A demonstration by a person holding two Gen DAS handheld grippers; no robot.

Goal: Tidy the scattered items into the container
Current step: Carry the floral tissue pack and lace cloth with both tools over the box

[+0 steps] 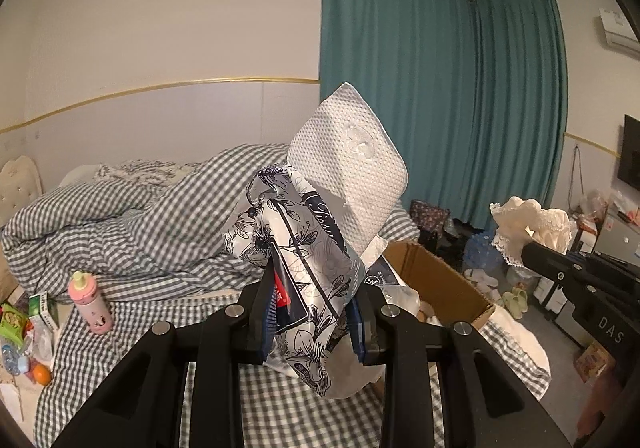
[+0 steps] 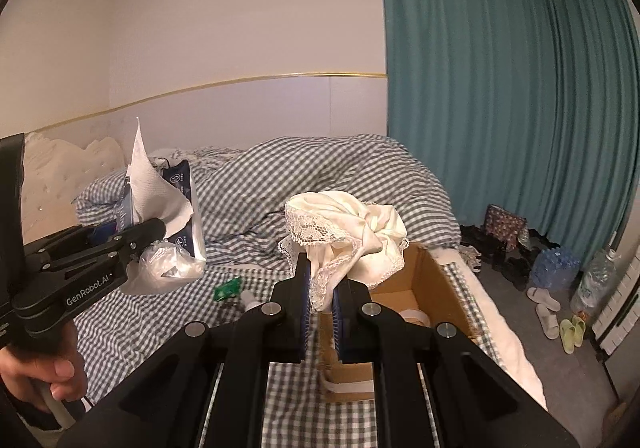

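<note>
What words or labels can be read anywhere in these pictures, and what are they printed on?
"GenRobot.AI": side of the left gripper.
"DAS": body of the right gripper.
"Tissu...", cut off: dark band on the tissue pack.
Print on the green boxes beside the pink bottle: too small to read.

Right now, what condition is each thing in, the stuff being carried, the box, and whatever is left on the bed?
Left gripper: shut on tissue pack.
Tissue pack: lifted, opened, one sheet sticking up.
Right gripper: shut on cream lace cloth.
Cream lace cloth: held up, crumpled.
Cardboard box: open, on the bed.
Pink bottle: upright on the bed, capped.
Orange: lying on the bed.
Checked duvet: rumpled.
</note>
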